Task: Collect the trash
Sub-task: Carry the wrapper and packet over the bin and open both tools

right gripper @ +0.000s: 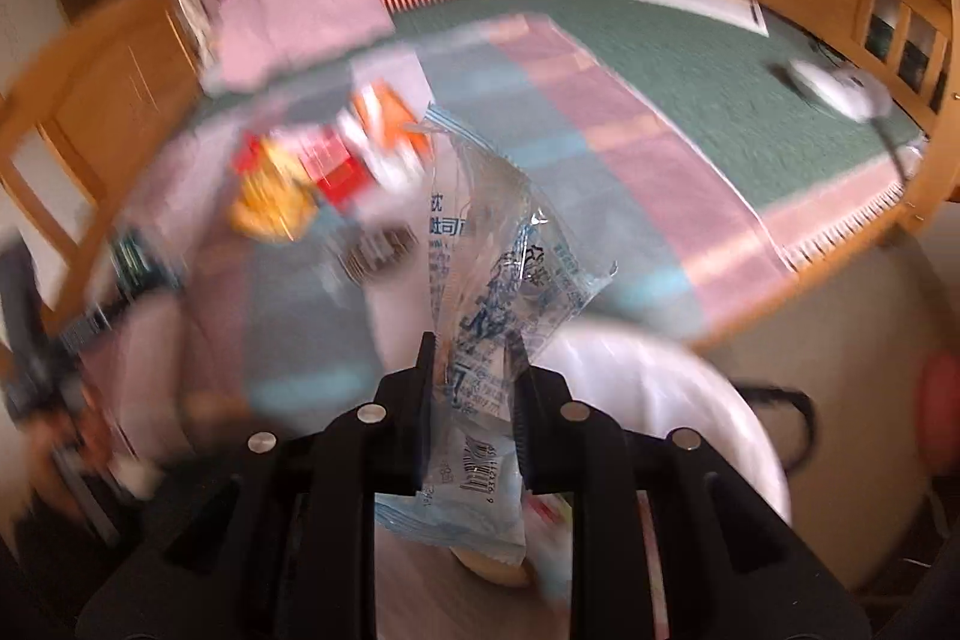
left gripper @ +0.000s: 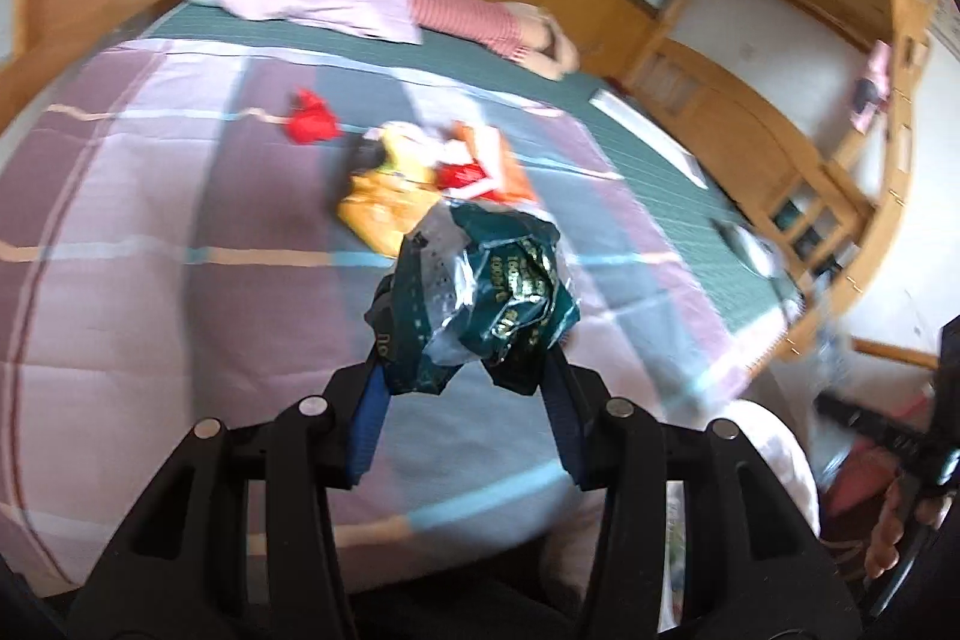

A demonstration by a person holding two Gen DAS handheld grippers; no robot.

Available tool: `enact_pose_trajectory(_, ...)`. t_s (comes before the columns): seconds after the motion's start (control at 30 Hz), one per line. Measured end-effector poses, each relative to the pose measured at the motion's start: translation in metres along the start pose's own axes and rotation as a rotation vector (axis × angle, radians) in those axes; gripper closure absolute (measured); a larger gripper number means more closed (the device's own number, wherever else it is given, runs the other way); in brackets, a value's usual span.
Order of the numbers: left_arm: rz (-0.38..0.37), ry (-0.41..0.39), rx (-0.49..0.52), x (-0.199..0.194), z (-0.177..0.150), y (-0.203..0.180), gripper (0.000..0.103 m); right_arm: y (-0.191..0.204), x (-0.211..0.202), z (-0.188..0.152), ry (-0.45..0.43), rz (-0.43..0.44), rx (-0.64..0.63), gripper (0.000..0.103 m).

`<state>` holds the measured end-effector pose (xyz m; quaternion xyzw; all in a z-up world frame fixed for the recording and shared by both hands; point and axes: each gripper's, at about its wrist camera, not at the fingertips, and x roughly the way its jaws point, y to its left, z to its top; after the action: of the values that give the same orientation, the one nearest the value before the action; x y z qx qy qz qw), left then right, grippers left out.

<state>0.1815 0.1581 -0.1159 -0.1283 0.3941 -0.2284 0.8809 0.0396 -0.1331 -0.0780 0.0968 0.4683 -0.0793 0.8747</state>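
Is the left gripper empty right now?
No, the left gripper is shut on a crumpled green wrapper, held above the bed.

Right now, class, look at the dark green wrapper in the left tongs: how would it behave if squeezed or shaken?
The dark green wrapper is crumpled and creased, so probably floppy and light. Its glossy film looks slippery and might slide from the left tongs. It should crush, not break.

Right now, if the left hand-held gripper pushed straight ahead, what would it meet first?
Probably the yellow wrapper at the near edge of the litter pile on the bedspread. The left hand-held gripper already clamps a green bag; depth is unclear.
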Motion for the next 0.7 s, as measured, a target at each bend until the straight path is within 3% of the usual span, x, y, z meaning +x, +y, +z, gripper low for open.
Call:
enact_pose_trajectory(0.03, -0.020, 0.008, 0.012, 0.001, -0.002, -0.007, 0.056, -0.002, 0.008, -0.009, 0.075, -0.017, -0.028, 0.073)
enact_pose_trajectory(0.07, -0.037, 0.014, 0.020, 0.003, -0.004, -0.012, 0.056, -0.003, 0.021, -0.023, 0.187, -0.035, -0.078, 0.058)
enact_pose_trajectory(0.1, -0.064, 0.022, 0.030, 0.005, -0.007, -0.019, 0.056, -0.002, 0.028, -0.033, 0.239, -0.056, -0.107, 0.049)
enact_pose_trajectory(0.17, -0.107, 0.040, 0.037, 0.008, -0.012, -0.029, 0.056, -0.004, 0.032, -0.046, 0.258, -0.107, -0.137, 0.042)
enact_pose_trajectory(0.23, -0.154, 0.064, 0.038, 0.012, -0.016, -0.037, 0.056, -0.014, 0.024, -0.044, 0.200, -0.126, -0.086, 0.037)
enact_pose_trajectory(0.37, -0.309, 0.134, 0.055, 0.019, -0.028, -0.059, 0.056, -0.058, -0.015, -0.022, 0.021, -0.104, 0.198, 0.033)
enact_pose_trajectory(0.43, -0.450, 0.209, 0.095, 0.025, -0.035, -0.075, 0.056, -0.068, -0.034, -0.017, -0.069, -0.157, 0.234, 0.032)
enact_pose_trajectory(0.53, -0.571, 0.269, 0.186, 0.025, -0.045, -0.103, 0.054, -0.070, -0.055, -0.009, -0.182, -0.267, 0.212, 0.029)
enact_pose_trajectory(0.6, -0.642, 0.334, 0.279, 0.027, -0.056, -0.129, 0.042, -0.076, -0.061, -0.008, -0.211, -0.254, 0.238, 0.027)
enact_pose_trajectory(0.67, -0.643, 0.370, 0.348, 0.029, -0.068, -0.150, 0.009, -0.083, -0.059, -0.006, -0.215, -0.228, 0.281, 0.027)
enact_pose_trajectory(0.7, -0.657, 0.399, 0.385, 0.031, -0.077, -0.165, 0.007, -0.087, -0.058, -0.006, -0.211, -0.225, 0.295, 0.026)
